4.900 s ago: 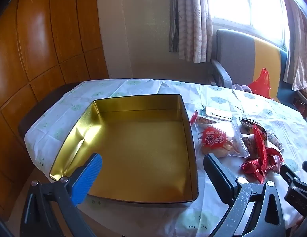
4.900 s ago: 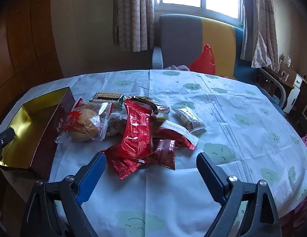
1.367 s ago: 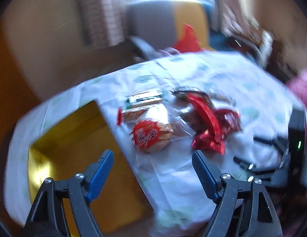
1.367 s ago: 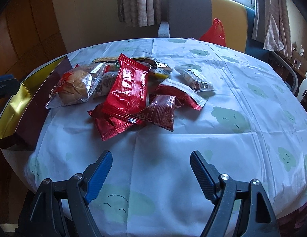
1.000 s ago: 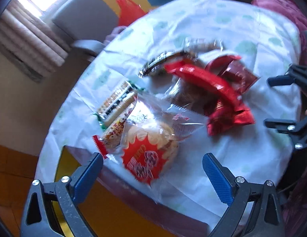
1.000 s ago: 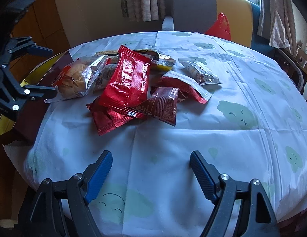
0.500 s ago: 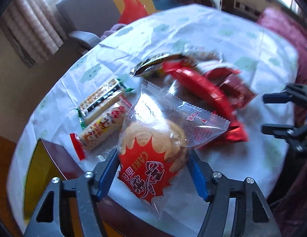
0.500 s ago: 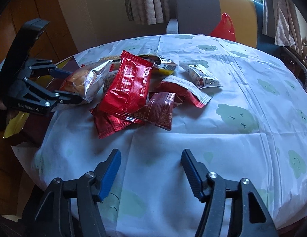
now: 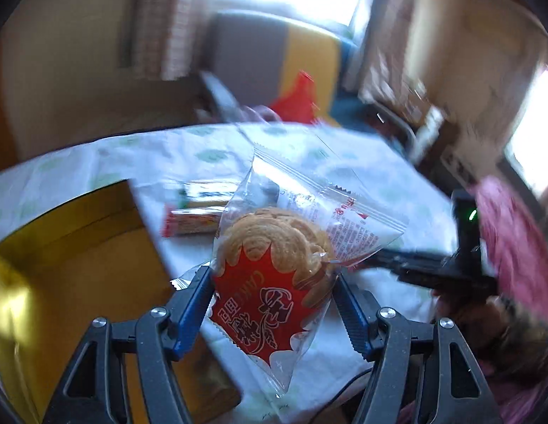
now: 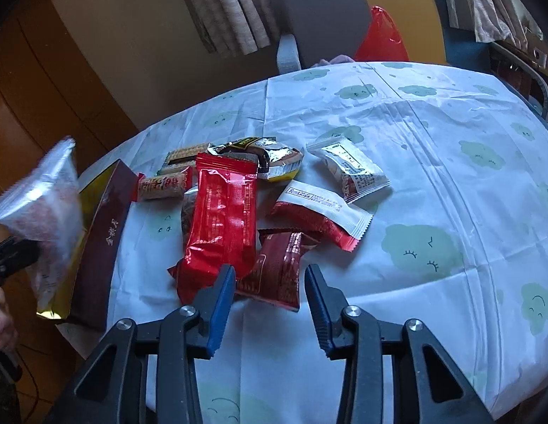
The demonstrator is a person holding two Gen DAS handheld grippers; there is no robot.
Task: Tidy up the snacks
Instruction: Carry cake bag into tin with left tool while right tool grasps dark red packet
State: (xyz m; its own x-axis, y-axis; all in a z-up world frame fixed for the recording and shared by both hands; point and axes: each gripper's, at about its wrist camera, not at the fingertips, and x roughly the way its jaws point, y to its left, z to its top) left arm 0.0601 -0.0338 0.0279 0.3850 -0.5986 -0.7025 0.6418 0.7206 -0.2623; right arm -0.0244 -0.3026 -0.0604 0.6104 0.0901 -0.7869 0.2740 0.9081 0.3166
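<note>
My left gripper (image 9: 274,279) is shut on a clear cake packet with a red label (image 9: 274,272) and holds it in the air beside the open gold tin (image 9: 79,265). The packet also shows blurred at the left of the right wrist view (image 10: 44,205), above the tin (image 10: 104,226). My right gripper (image 10: 270,275) is open, its jaws either side of the near end of a dark red packet (image 10: 277,268). A long red packet (image 10: 224,212), a red and white packet (image 10: 323,212) and several other snacks lie in a pile on the table.
The round table has a white cloth with green clouds (image 10: 433,141). A grey and yellow armchair (image 10: 362,10) with a red bag (image 10: 380,35) stands behind it. Two snack bars (image 9: 196,208) lie by the tin's corner. The right gripper's body shows in the left wrist view (image 9: 450,268).
My left gripper closed on the cake packet and lifted it off the pile toward the tin. My right gripper moved forward to the dark red packet and narrowed.
</note>
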